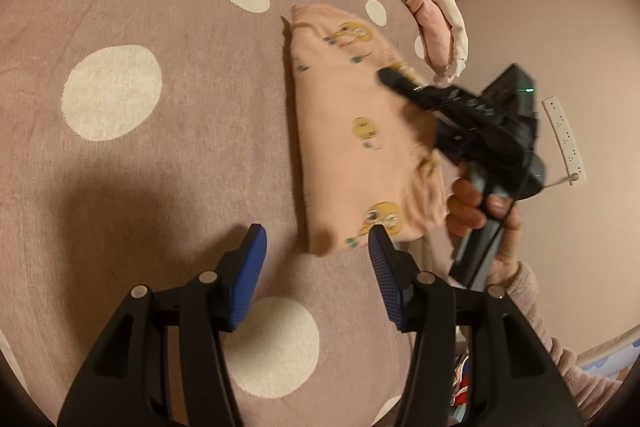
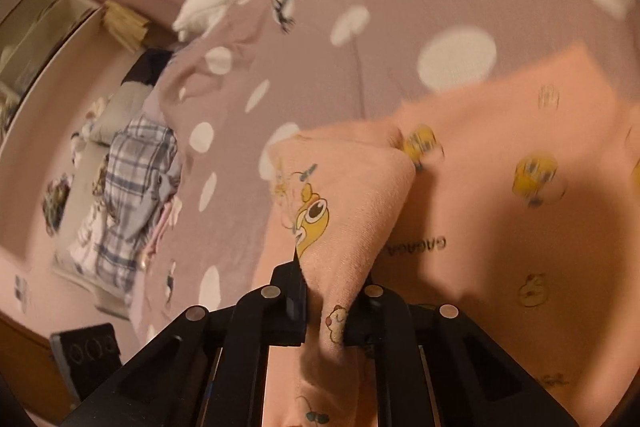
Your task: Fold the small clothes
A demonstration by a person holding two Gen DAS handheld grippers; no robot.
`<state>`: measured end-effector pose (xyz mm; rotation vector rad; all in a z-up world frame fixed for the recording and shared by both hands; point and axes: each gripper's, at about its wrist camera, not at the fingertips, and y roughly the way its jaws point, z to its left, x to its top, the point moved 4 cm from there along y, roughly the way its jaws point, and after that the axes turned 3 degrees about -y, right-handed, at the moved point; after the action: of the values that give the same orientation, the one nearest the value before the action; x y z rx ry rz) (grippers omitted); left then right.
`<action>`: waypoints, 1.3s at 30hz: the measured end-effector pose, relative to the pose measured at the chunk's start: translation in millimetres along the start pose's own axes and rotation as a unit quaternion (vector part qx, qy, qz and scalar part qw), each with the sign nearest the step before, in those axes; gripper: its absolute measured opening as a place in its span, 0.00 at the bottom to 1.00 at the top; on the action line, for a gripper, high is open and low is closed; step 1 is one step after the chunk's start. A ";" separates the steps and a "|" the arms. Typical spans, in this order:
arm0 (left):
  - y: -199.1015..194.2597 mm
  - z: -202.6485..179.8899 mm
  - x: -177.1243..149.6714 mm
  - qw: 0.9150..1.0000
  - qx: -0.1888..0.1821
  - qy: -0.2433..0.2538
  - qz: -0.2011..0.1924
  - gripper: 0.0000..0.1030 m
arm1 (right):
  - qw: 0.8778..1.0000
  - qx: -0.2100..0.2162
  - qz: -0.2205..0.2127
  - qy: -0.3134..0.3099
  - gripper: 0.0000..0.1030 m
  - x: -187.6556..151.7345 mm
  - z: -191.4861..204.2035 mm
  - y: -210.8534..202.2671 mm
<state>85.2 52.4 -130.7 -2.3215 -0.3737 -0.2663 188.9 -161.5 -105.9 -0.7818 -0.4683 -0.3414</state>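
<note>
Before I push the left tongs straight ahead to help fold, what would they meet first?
Probably the bedspread; the open left tongs point just left of the peach garment, whose near corner almost touches the right finger.

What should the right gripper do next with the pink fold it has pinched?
Probably carry the pinched flap across and lay it flat on the rest of the pink garment. The right gripper is shut on a raised fold of it, while the left gripper is open at the near edge, holding nothing.

Right tool [image 1: 386,75] tip motion-blurred
</note>
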 end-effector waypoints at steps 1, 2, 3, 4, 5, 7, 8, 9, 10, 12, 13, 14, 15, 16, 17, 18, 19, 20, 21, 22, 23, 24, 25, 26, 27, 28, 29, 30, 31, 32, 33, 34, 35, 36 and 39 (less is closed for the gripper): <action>-0.1 -1.9 0.3 1.000 -0.002 0.002 0.000 0.51 | 1.000 -0.007 -0.010 -0.014 0.11 5.7 5.4 -8.6; 0.7 -4.0 0.6 1.000 -0.002 0.004 0.001 0.51 | 0.999 -0.016 -0.015 -0.024 0.11 9.9 7.2 -15.3; 1.3 -6.8 0.0 1.000 -0.003 0.007 0.001 0.51 | 0.998 -0.034 -0.022 -0.040 0.11 16.0 9.6 -26.3; 3.5 -8.3 0.9 1.000 -0.003 0.009 0.002 0.51 | 0.998 -0.046 -0.025 -0.048 0.11 19.6 9.9 -29.8; 6.3 -10.9 1.7 1.000 -0.004 0.010 0.003 0.51 | 0.996 -0.064 -0.029 -0.057 0.11 24.5 8.1 -39.5; 11.8 -14.1 1.6 1.000 -0.006 0.012 0.008 0.51 | 0.994 -0.089 -0.032 -0.061 0.11 30.3 0.3 -52.4; 14.4 -15.3 1.6 1.000 -0.007 0.013 0.010 0.51 | 0.992 -0.105 -0.032 -0.062 0.11 31.7 -6.2 -59.0; 18.9 -18.3 1.4 1.000 -0.007 0.015 0.015 0.51 | 0.991 -0.118 -0.031 -0.062 0.11 31.5 -11.9 -62.3; 21.4 -20.0 1.9 1.000 -0.008 0.017 0.017 0.51 | 0.990 -0.128 -0.028 -0.058 0.11 30.1 -18.8 -65.0; 27.6 -25.5 3.5 0.999 -0.007 0.022 0.023 0.51 | 0.989 -0.138 -0.018 -0.048 0.11 25.3 -32.8 -65.8; 31.2 -30.1 4.8 0.999 -0.007 0.028 0.026 0.51 | 0.988 -0.150 -0.011 -0.046 0.11 22.3 -40.3 -63.3; 33.4 -33.7 5.2 0.999 -0.006 0.033 0.028 0.51 | 0.986 -0.158 -0.005 -0.043 0.11 19.7 -47.6 -59.4; 36.2 -38.4 7.0 0.999 -0.004 0.038 0.029 0.51 | 0.986 -0.162 0.003 -0.035 0.11 17.1 -54.3 -55.1; 38.9 -44.5 8.2 0.998 -0.003 0.046 0.031 0.51 | 0.985 -0.167 0.007 -0.028 0.11 16.1 -58.4 -54.3; 40.9 -49.7 9.4 0.998 -0.003 0.053 0.032 0.51 | 0.984 -0.175 0.013 -0.018 0.11 14.1 -66.9 -49.6; 41.3 -52.8 8.9 0.998 -0.002 0.058 0.032 0.51 | 0.984 -0.176 0.013 -0.013 0.11 13.3 -69.4 -48.5; 43.4 -58.4 10.1 0.997 -0.002 0.066 0.032 0.51 | 0.985 -0.170 0.014 -0.002 0.13 12.9 -73.2 -47.2; 45.1 -62.5 11.2 0.997 -0.001 0.071 0.032 0.51 | 0.986 -0.167 0.014 0.006 0.18 12.2 -75.6 -49.1; 47.5 -67.0 12.4 0.997 0.000 0.077 0.032 0.51 | 0.986 -0.165 0.012 0.012 0.20 12.7 -77.0 -50.1; 50.8 -72.7 13.9 0.996 0.003 0.086 0.031 0.51 | 0.986 -0.163 0.008 0.015 0.22 13.7 -77.9 -52.4; 51.5 -76.1 13.0 0.995 0.003 0.092 0.030 0.51 | 0.986 -0.168 0.005 0.016 0.27 14.9 -78.5 -55.6; 54.2 -81.3 13.6 0.995 0.003 0.100 0.029 0.51 | 0.983 -0.183 -0.005 0.016 0.29 17.8 -78.9 -61.1; 56.8 -86.1 13.4 0.994 0.002 0.108 0.028 0.51 | 0.980 -0.199 -0.017 0.014 0.32 19.6 -79.8 -67.3; 60.0 -90.7 13.1 0.993 0.002 0.115 0.026 0.51 | 0.975 -0.218 -0.037 0.010 0.32 22.7 -79.7 -76.3; 63.4 -95.2 13.7 0.992 0.002 0.122 0.026 0.51 | 0.971 -0.234 -0.053 0.006 0.32 24.9 -79.0 -84.5; 68.4 -99.8 12.9 0.991 0.003 0.129 0.025 0.51 | 0.969 -0.239 -0.063 0.001 0.32 25.5 -78.5 -90.1; 72.6 -102.1 13.5 0.991 0.005 0.133 0.025 0.51 | 0.969 -0.234 -0.076 -0.013 0.32 27.7 -73.3 -95.2; 77.4 -103.6 13.5 0.990 0.008 0.137 0.027 0.49 | 0.971 -0.224 -0.080 -0.026 0.32 29.2 -69.2 -96.6; 84.5 -105.1 13.7 0.989 0.012 0.142 0.031 0.49 | 0.974 -0.208 -0.079 -0.045 0.32 30.7 -61.8 -95.4; 89.3 -105.2 13.8 0.989 0.016 0.145 0.034 0.49 | 0.976 -0.196 -0.075 -0.056 0.32 31.4 -57.7 -92.8; 94.6 -104.7 13.2 0.988 0.022 0.149 0.037 0.49 | 0.978 -0.185 -0.068 -0.063 0.32 32.0 -55.7 -89.2; 102.0 -103.6 11.6 0.987 0.031 0.153 0.043 0.49 | 0.981 -0.174 -0.055 -0.068 0.32 32.2 -54.3 -80.8; 108.5 -101.3 9.9 0.986 0.040 0.156 0.050 0.49 | 0.982 -0.173 -0.044 -0.068 0.28 32.2 -56.8 -74.9; 111.5 -100.1 9.2 0.985 0.044 0.157 0.053 0.49 | 0.981 -0.178 -0.031 -0.066 0.27 32.2 -60.4 -66.4; 124.0 -91.5 6.1 0.984 0.055 0.157 0.069 0.49 | 0.974 -0.220 0.010 -0.046 0.26 31.3 -81.1 -41.5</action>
<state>126.4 -95.3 -146.8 -2.1396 -0.0695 -0.5209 218.5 -252.7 -115.1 -1.2365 -0.4766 -0.3982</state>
